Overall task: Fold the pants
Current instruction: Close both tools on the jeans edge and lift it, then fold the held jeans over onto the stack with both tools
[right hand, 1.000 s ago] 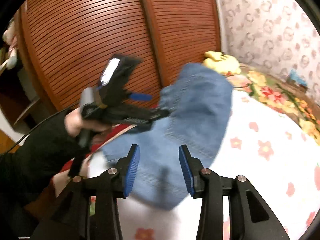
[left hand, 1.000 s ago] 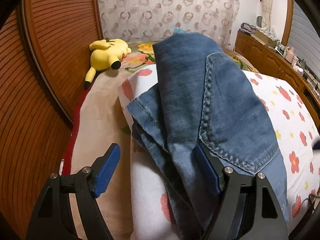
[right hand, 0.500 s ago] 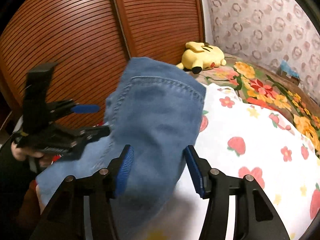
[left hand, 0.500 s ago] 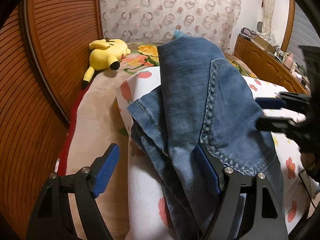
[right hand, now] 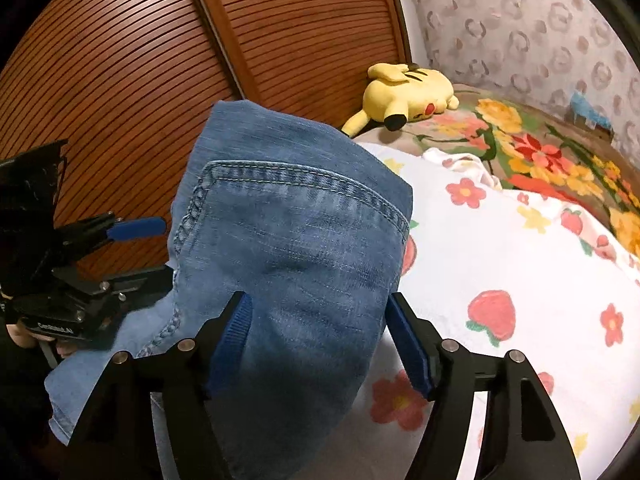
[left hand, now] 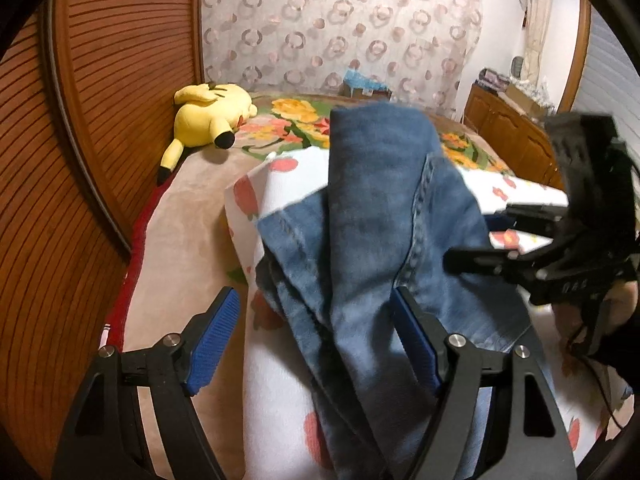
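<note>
Lying folded on the bed: one pair of jeans, blue denim, heaped on a white quilt printed with strawberries and flowers.

Left gripper: jaws wide, blue pads clear of the cloth on the outer side; the jeans' near edge runs between them, the right pad just beside the denim, nothing clamped.

Right gripper: jaws opening, the rounded fold of the jeans between the pads, which flank it loosely; no pinch of fabric visible. A stitched pocket seam faces up beyond them.

Each gripper shows in the other's view, at the jeans' opposite side, a hand partly seen behind it.

Beyond the quilt: a floral blanket in red, yellow and green.

Far corner of bed: yellow plush, lying face down by the slatted wooden wardrobe.

Rear wall: patterned curtain. Far right in the left view: a wooden cabinet, cluttered on top.
</note>
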